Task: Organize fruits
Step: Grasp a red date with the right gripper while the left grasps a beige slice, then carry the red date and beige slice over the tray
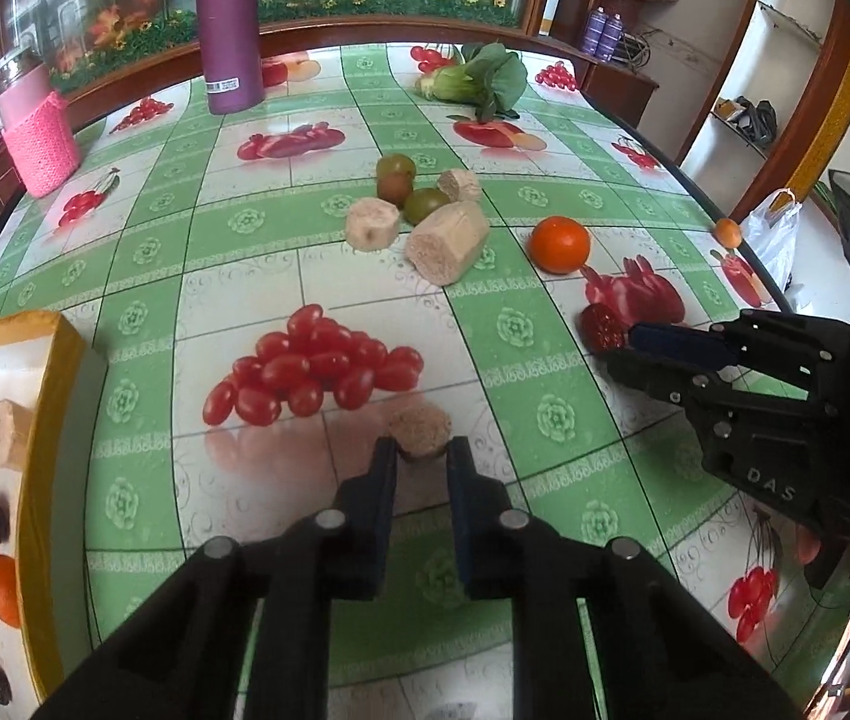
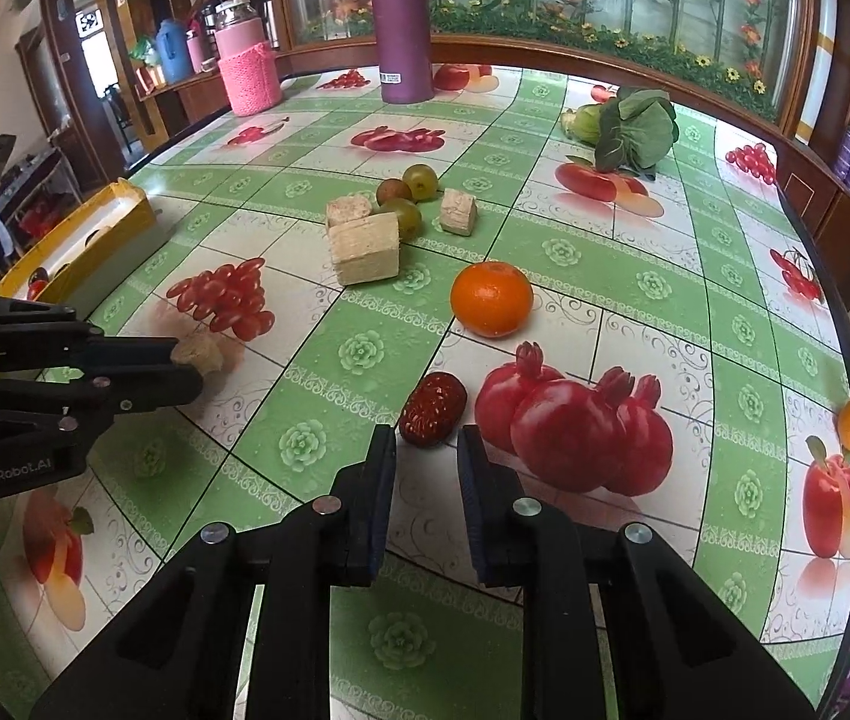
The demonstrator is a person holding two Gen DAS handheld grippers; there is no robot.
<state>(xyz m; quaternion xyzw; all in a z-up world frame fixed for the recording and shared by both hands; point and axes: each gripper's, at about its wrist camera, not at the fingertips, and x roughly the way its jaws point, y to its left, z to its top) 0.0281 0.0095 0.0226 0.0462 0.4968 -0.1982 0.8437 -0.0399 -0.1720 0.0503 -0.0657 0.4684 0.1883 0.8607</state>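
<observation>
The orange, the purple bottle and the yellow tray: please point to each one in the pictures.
orange (image 2: 491, 298), right wrist view, middle of its peel.
purple bottle (image 2: 400, 30), right wrist view, middle of its body.
yellow tray (image 1: 62, 360), left wrist view, on its yellow side wall.

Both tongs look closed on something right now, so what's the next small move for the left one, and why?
Probably lift the left tongs a little, then carry toward the yellow tray. They are shut on a banana piece low over the table, and the tray, already holding sorted fruit, sits to their left. The right tongs grip a red date, so keep apart.
</observation>
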